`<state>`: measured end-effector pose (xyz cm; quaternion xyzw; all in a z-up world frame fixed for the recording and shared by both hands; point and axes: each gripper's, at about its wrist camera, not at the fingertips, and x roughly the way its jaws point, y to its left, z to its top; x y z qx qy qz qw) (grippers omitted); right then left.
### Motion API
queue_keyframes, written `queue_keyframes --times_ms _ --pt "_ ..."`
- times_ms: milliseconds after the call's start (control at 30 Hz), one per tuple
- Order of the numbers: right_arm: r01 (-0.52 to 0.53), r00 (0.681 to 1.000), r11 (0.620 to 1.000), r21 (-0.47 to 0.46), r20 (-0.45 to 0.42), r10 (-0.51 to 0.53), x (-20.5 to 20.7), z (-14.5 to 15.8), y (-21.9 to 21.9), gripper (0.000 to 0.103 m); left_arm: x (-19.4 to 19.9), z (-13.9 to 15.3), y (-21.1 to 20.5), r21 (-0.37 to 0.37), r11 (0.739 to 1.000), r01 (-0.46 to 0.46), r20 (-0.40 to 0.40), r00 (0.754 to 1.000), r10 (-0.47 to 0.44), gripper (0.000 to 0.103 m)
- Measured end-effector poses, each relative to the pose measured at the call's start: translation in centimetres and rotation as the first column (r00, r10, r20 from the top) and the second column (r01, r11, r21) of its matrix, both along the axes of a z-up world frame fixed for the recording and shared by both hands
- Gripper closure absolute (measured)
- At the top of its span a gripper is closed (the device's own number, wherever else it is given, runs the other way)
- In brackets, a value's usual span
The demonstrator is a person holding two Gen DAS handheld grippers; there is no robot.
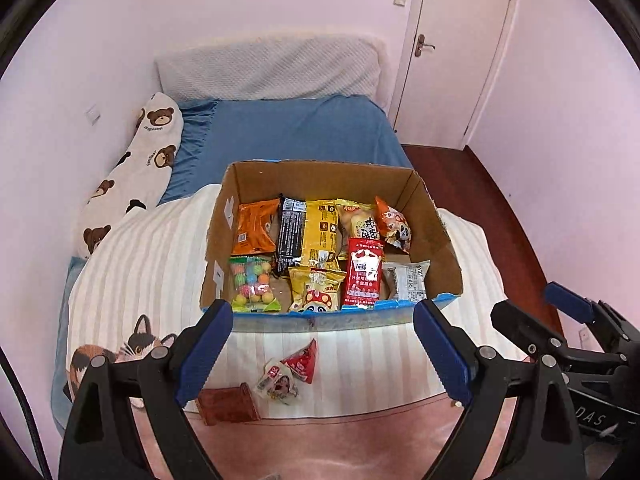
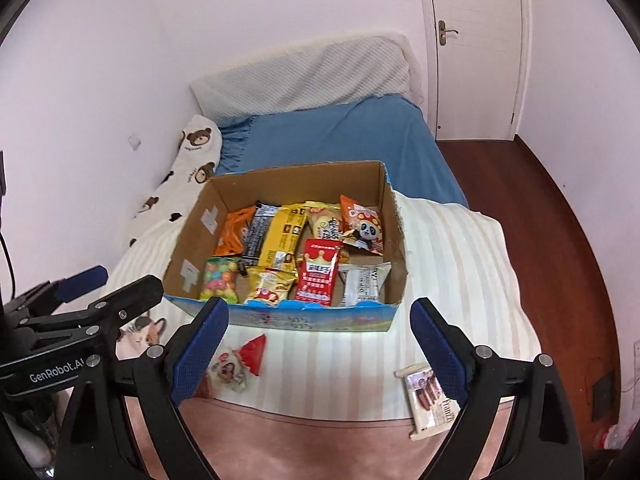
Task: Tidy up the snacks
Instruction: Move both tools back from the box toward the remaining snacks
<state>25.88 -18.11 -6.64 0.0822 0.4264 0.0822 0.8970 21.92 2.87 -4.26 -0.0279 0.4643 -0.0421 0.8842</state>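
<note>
An open cardboard box [image 1: 440, 240] [image 2: 394, 240] stands on the striped blanket and holds several snack packs: an orange one [image 1: 256, 228], a yellow one [image 1: 320, 228], a red one [image 1: 362, 272] and a bag of coloured candy balls [image 1: 252, 280]. In front of the box lie a red triangular pack [image 1: 303, 362] [image 2: 254, 354], a small picture pack [image 1: 278, 384] [image 2: 228, 372] and a brown packet [image 1: 228, 404]. A chocolate-stick pack [image 2: 430, 404] lies at the front right. My left gripper [image 1: 322, 312] [image 2: 124, 280] and right gripper [image 2: 320, 310] [image 1: 528, 304] hover side by side before the box, both open with nothing between their fingers.
The box sits on a white striped blanket [image 1: 152, 264] over a bed with a blue sheet [image 1: 288, 128]. A bear-print pillow [image 1: 140, 168] lies along the left wall, a white pillow [image 1: 268, 68] at the head. Dark wooden floor [image 2: 540, 208] and a door [image 2: 476, 48] are on the right.
</note>
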Motion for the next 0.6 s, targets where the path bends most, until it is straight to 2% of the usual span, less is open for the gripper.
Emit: queue_keyframes --times_ms 133,233,333,433,467,600 --pt "0.019 1.0 0.999 0.05 -0.013 -0.019 -0.7 -0.4 -1.3 0.009 -0.9 -0.9 0.9 -0.021 0.999 -0.029 -0.008 1.0 0.029 0.011" --pt "0.078 0.994 0.994 0.082 -0.08 -0.072 -0.8 -2.7 -4.2 0.009 -1.5 -3.3 1.9 -0.022 0.997 -0.075 -0.06 0.996 0.073 0.01" --pt "0.154 0.971 0.984 0.086 -0.198 -0.134 -0.7 -6.9 -7.7 0.009 -2.2 -6.9 2.8 -0.02 0.992 -0.124 -0.142 0.983 0.12 0.01" --pt "0.209 0.933 0.977 0.044 -0.31 -0.186 -0.5 -12.0 -10.6 0.009 -2.7 -10.3 3.2 0.007 0.988 -0.152 -0.207 0.967 0.15 0.01" --pt "0.217 0.915 0.976 0.032 -0.355 -0.192 -0.2 -14.2 -11.4 0.009 -2.9 -11.3 3.3 0.019 0.987 -0.158 -0.224 0.962 0.158 0.01" --pt "0.196 0.876 0.981 -0.002 -0.449 -0.176 0.4 -19.7 -11.9 0.009 -3.7 -15.1 4.0 0.069 0.982 -0.177 -0.29 0.938 0.19 0.01"
